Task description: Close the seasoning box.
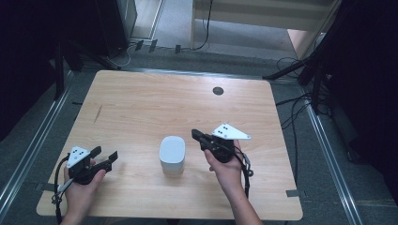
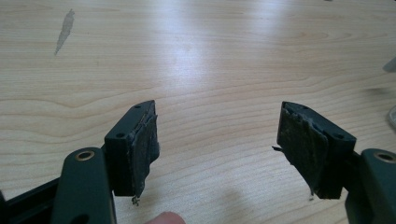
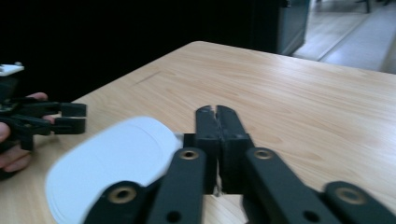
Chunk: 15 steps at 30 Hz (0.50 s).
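A white rounded box (image 1: 172,154) stands upright near the middle of the wooden table (image 1: 155,103); in the right gripper view its flat lid (image 3: 112,163) lies blurred, low at the left. My left gripper (image 1: 105,154) rests by the front left corner, apart from the box, with its jaws wide apart. In its own view, my left gripper (image 2: 217,144) has bare wood between the worn pads (image 2: 144,140). My right gripper (image 1: 195,134) hovers just right of the box top. Its jaws (image 3: 215,112) are pressed together with nothing between them.
A dark round hole (image 1: 218,90) sits in the table's far side, and a grey streak (image 1: 97,114) marks the left. Cables (image 1: 293,112) lie on the floor to the right. Metal rails run along both sides of the table.
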Available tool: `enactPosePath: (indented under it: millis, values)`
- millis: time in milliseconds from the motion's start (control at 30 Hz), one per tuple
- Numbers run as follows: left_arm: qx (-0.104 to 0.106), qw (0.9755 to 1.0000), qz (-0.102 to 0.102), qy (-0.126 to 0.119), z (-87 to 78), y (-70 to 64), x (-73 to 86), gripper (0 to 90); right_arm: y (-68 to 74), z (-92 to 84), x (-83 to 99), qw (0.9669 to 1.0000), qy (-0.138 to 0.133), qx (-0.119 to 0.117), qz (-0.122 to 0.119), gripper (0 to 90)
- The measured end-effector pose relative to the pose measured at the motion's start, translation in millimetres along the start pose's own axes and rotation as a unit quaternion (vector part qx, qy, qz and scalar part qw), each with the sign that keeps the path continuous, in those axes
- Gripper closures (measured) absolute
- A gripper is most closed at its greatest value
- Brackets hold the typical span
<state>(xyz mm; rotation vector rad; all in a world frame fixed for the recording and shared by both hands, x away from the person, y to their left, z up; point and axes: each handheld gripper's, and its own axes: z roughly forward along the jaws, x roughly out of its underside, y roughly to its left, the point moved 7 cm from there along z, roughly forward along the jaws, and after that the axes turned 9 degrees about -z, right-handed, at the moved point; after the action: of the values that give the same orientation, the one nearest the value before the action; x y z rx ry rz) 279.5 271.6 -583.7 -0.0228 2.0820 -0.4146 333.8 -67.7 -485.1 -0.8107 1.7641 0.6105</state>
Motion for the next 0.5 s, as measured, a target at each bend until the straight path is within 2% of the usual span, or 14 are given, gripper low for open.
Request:
enactPosePath:
  millis: [67,133,167,200,233,267,300,333,367,500]
  values:
    - [-0.001,1.0,0.001,0.0,-0.1,0.0,0.1,29.1,-7.5,-9.7,5.1,0.9996,-0.015,0.023,-0.001,59.1]
    - [-0.001,1.0,0.001,0.0,-0.1,0.0,0.1,29.1,-16.2,-20.3,10.8,0.9984,-0.023,0.052,0.005,41.6]
    - [-0.002,1.0,0.001,0.0,-0.1,-0.1,0.0,29.1,-16.2,-20.3,10.8,0.9984,-0.023,0.052,0.005,41.6]
    - [-0.002,1.0,0.002,0.0,-0.1,-0.1,0.1,29.1,-23.2,-29.6,17.0,0.9983,-0.02,0.051,0.022,27.3]
    - [-0.003,1.0,0.002,0.0,-0.2,-0.2,0.1,29.1,-25.6,-33.9,20.1,0.9982,-0.019,0.047,0.032,22.7]
    - [-0.003,1.0,0.002,0.0,-0.2,-0.1,0.1,29.1,-28.0,-38.3,23.6,0.9983,-0.018,0.046,0.032,19.0]
    - [-0.003,1.0,0.002,0.0,-0.2,-0.1,0.1,29.2,-28.0,-38.3,23.6,0.9983,-0.018,0.046,0.032,19.0]
    - [-0.003,1.0,0.002,0.0,-0.2,-0.1,0.1,29.2,-33.5,-46.7,30.7,0.9979,-0.014,0.056,0.03,14.4]
    - [-0.003,1.0,0.002,0.0,-0.2,-0.1,0.1,29.2,-33.5,-46.7,30.7,0.9979,-0.014,0.056,0.03,14.4]
    - [-0.002,1.0,0.001,-0.001,-0.2,0.0,0.0,29.1,-49.7,-65.8,47.2,0.9954,-0.007,0.089,0.036,13.9]
